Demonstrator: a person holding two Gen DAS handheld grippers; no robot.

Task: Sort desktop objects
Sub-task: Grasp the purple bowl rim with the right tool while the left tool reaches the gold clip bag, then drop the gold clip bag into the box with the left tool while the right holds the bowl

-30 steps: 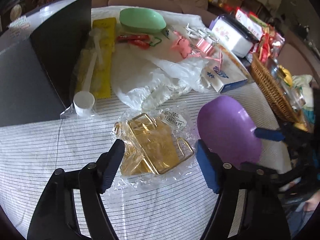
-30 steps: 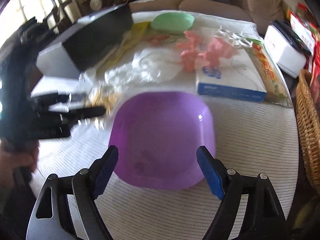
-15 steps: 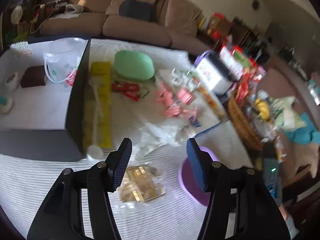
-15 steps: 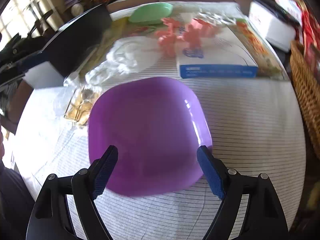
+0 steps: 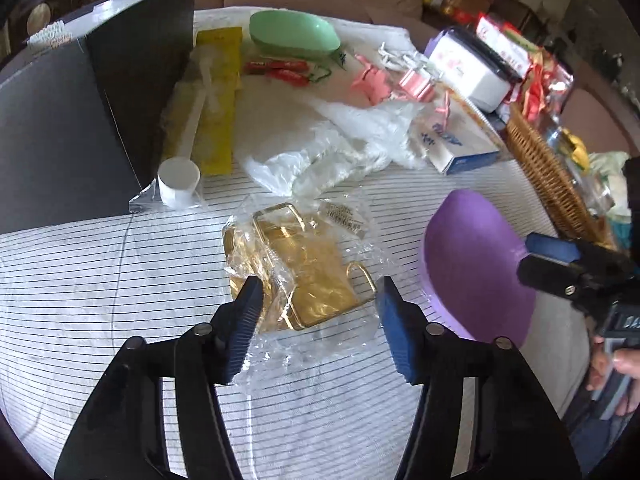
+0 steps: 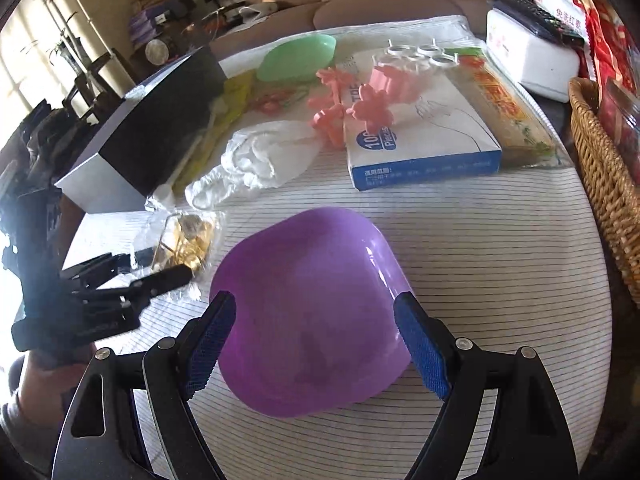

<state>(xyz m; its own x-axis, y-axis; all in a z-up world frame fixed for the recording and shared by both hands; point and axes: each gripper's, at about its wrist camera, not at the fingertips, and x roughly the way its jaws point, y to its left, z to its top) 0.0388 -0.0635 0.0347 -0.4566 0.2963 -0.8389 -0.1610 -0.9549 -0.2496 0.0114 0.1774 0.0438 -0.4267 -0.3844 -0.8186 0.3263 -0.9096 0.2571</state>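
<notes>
While its jaws have been closing, the left gripper [image 5: 318, 312] tilts down, apart, astride the gold clips bag [image 5: 296, 276]; right gripper [image 6: 316, 344] gapes over the purple bowl [image 6: 308, 312].

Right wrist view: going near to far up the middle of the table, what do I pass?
Purple bowl → blue-and-white box → pink clips → green dish.

The left claw [image 5: 318, 320] is back down low over the bag of gold clips [image 5: 298, 272], after being up high a moment ago. Its jaws have just been closing, with the bag's near end between them. The purple bowl [image 6: 310, 312] now sits turned between the right claw's [image 6: 316, 344] jaws.
</notes>
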